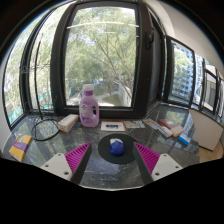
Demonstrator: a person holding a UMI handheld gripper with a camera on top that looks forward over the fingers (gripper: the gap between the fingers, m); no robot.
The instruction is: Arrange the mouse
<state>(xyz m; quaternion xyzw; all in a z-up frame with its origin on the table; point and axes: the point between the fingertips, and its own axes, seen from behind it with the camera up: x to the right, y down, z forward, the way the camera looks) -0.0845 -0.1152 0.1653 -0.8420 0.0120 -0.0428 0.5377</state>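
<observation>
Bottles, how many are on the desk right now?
1: a purple bottle stands near the window, beyond the open gripper and the mouse. Clutter may hide others.

A purple bottle stands upright on the glass table before the bay windows. A pale box lies just left of it, a black cable loop beyond; what seems a yellow-purple packet sits farther left.
</observation>
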